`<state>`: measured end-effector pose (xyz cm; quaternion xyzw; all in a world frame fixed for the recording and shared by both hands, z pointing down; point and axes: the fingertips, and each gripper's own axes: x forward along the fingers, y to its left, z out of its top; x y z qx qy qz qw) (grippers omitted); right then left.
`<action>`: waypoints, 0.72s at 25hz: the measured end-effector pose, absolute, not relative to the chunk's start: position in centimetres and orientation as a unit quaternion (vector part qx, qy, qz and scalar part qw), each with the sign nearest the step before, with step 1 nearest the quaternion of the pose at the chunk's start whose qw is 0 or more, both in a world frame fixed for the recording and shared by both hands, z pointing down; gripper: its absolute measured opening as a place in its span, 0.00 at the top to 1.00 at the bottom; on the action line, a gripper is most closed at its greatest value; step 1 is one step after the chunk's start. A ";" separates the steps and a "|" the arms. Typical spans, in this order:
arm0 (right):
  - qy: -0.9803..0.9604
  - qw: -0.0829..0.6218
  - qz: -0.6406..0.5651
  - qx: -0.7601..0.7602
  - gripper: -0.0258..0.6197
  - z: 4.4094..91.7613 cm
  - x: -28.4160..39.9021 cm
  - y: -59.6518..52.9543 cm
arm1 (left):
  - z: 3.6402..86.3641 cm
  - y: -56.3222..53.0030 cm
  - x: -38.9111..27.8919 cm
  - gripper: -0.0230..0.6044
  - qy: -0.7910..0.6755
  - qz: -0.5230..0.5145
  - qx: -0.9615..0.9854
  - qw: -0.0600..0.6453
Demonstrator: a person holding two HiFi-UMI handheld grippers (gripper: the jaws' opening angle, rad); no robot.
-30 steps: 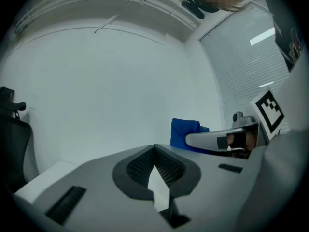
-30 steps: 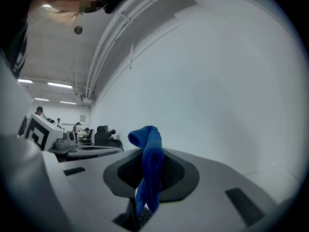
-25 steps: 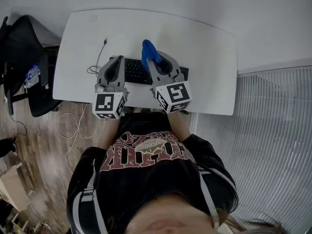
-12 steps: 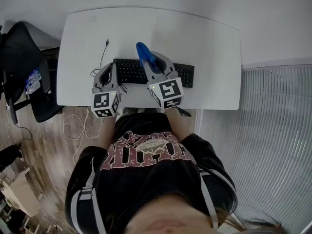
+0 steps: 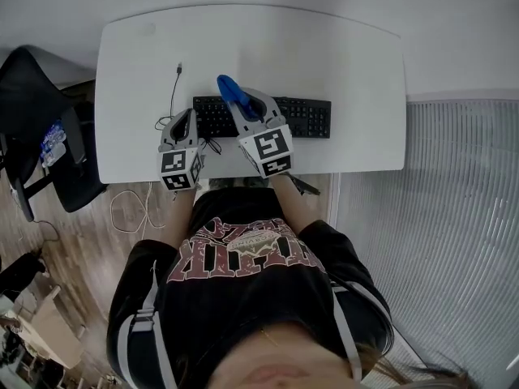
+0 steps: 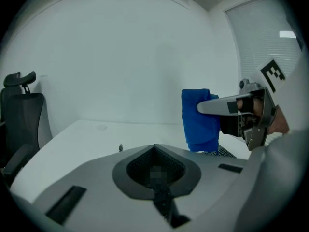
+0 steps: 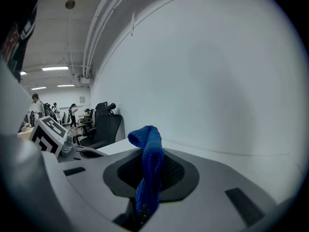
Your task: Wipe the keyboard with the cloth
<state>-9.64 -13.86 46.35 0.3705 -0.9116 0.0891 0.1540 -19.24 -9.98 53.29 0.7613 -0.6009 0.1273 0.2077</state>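
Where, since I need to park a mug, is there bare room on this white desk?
Bare: the strip of white desk behind the black keyboard, and the right end past it. Crowded: front left, where the black cable, the left gripper and the right gripper with the blue cloth gather.

The black rectangular keyboard (image 5: 304, 117) lies on the white rounded table (image 5: 340, 47), beneath the right gripper (image 5: 238, 104) and stretching away to its right. The blue fabric cloth (image 5: 226, 87) sits between that gripper's jaws, sticking out ahead of them. The left gripper (image 5: 184, 118) is just to its left, at the keyboard's left end, with a thin black cable (image 5: 173, 91) ahead of it. A black office chair (image 5: 36, 112) stands further left, off the table.
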 end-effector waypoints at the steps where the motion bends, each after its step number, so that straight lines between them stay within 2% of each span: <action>1: -0.910 0.159 0.092 0.371 0.86 46.8 -9.9 -13.9 | 53.9 -10.0 -19.2 0.92 -0.597 0.130 0.762 0.213; 10: -0.902 0.219 0.099 0.360 0.86 51.2 -13.2 -14.1 | 58.3 -9.7 -19.7 0.92 -0.569 0.152 0.765 0.261; 18: -0.891 0.311 0.066 0.325 0.86 55.8 -15.8 -13.5 | 61.3 -9.3 -20.6 0.92 -0.549 0.179 0.764 0.287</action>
